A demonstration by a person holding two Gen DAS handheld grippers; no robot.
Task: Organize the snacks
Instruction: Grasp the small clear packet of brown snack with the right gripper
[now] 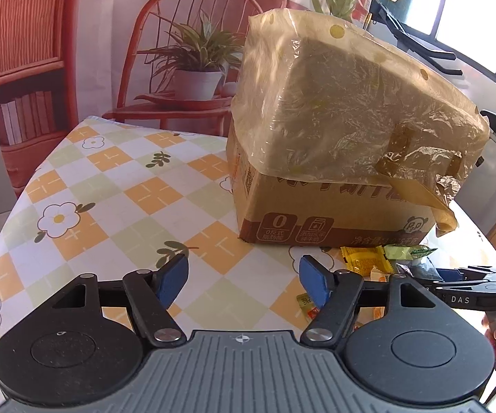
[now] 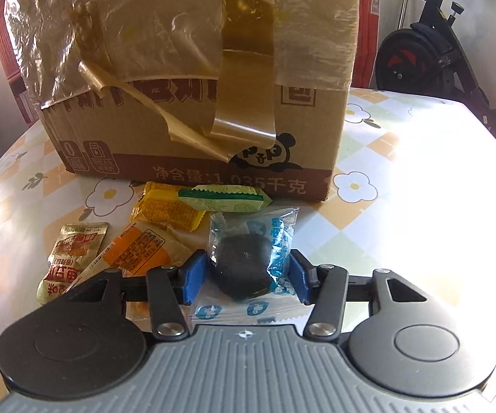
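1. Left gripper [image 1: 244,280] hovers over the checked tablecloth [image 1: 110,186], blue pads wide apart, holding nothing.
2. Cardboard box [image 2: 192,130], draped in a plastic bag [image 2: 144,31], stands behind loose snack packets [image 2: 165,210].
3. Right gripper [image 2: 248,275] brackets a dark round snack [image 2: 241,272] in clear wrapper; whether the pads are touching it cannot be told.

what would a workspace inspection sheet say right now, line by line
surface: table under a flowered check cloth.
job's things: box lined with a plastic bag; five snack packs in front: yellow, green, orange, red, dark cake.
clutter: nothing seen.
grippers: left hand-held gripper open, empty; right hand-held gripper straddles the dark cake, contact unclear.
cables: nothing seen.
surroundings: exercise bike, printed backdrop, window.
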